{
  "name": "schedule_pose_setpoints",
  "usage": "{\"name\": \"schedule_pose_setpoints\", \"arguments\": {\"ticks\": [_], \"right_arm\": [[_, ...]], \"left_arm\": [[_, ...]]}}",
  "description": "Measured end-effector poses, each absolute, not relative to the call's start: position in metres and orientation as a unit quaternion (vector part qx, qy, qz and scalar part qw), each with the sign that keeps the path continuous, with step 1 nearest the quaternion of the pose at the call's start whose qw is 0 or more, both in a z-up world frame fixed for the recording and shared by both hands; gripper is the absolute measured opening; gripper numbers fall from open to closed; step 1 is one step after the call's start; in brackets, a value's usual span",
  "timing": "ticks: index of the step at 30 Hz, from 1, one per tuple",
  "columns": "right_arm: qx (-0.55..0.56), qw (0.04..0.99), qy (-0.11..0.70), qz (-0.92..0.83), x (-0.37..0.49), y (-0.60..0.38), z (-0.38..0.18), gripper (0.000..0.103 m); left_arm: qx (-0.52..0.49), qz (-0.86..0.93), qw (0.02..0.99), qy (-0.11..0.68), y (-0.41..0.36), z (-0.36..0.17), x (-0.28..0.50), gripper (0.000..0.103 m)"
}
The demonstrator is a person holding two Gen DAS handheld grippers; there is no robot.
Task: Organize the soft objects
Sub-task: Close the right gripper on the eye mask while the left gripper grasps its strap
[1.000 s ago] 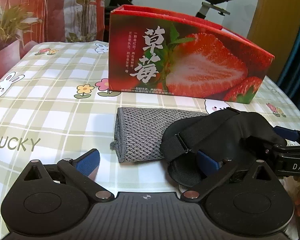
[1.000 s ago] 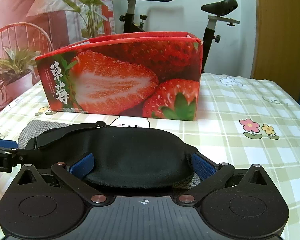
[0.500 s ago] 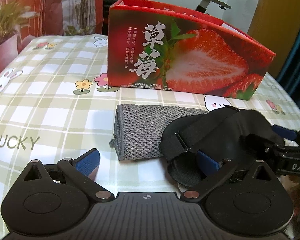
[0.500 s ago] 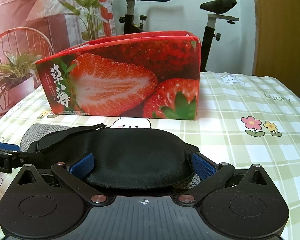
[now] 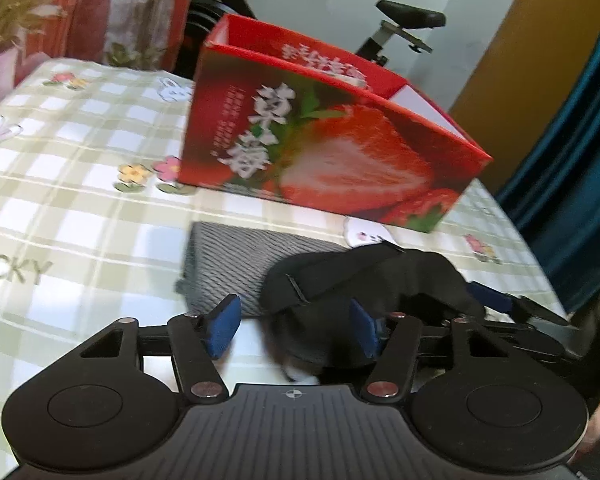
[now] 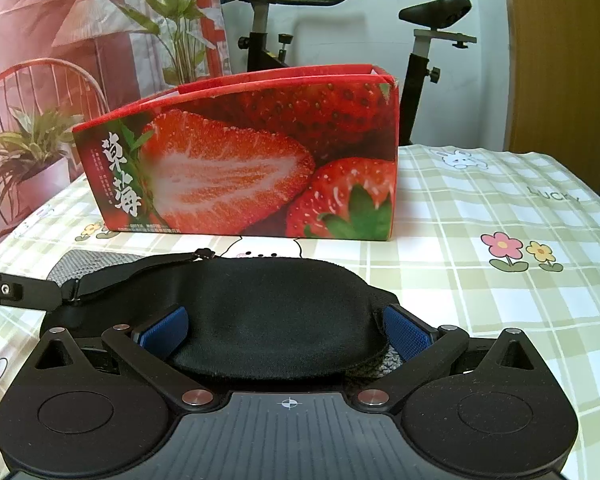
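Left gripper [image 5: 296, 332] closing around the black eye mask's [image 6: 260, 312] end; right gripper [image 6: 288, 332] wide astride it, steadying it before the strawberry box [image 6: 252, 168].

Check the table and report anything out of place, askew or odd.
Nothing is spilled or damaged. The one untidy spot: the black eye mask lies half on top of the folded grey cloth instead of beside it, its strap sprawled loose. The strawberry box stands upright on the checked tablecloth.
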State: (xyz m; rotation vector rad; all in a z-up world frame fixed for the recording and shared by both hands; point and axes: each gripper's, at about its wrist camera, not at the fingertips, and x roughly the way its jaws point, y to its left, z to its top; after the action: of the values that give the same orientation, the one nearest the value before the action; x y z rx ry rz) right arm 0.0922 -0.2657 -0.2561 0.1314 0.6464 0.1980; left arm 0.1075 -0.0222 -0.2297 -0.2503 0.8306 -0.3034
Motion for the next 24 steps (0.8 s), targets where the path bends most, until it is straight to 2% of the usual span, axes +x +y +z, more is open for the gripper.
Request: {"name": "schedule_pose_setpoints", "arguments": {"ticks": [4, 7, 9, 11, 24], "right_arm": [[0.067, 0.941, 0.316, 0.097, 0.092, -0.266, -0.256, 0.103], [0.066, 0.942, 0.316, 0.097, 0.092, -0.266, -0.256, 0.103], [0.068, 0.942, 0.315, 0.096, 0.091, -0.266, -0.256, 0.103], [0.074, 0.942, 0.314, 0.097, 0.091, -0.268, -0.256, 0.103], [0.093, 0.94, 0.312, 0.099, 0.088, -0.275, -0.25, 0.103]], "left_arm": [[-0.135, -0.151, 0.884, 0.422, -0.028, -0.244, 0.114, 0.06], [-0.165, -0.165, 0.872, 0.431, -0.026, -0.253, 0.121, 0.043], [-0.163, -0.168, 0.873, 0.429, -0.027, -0.257, 0.121, 0.04], [-0.144, -0.163, 0.882, 0.419, -0.027, -0.256, 0.119, 0.022], [-0.154, -0.16, 0.889, 0.4, -0.003, -0.263, 0.115, 0.02]]}}
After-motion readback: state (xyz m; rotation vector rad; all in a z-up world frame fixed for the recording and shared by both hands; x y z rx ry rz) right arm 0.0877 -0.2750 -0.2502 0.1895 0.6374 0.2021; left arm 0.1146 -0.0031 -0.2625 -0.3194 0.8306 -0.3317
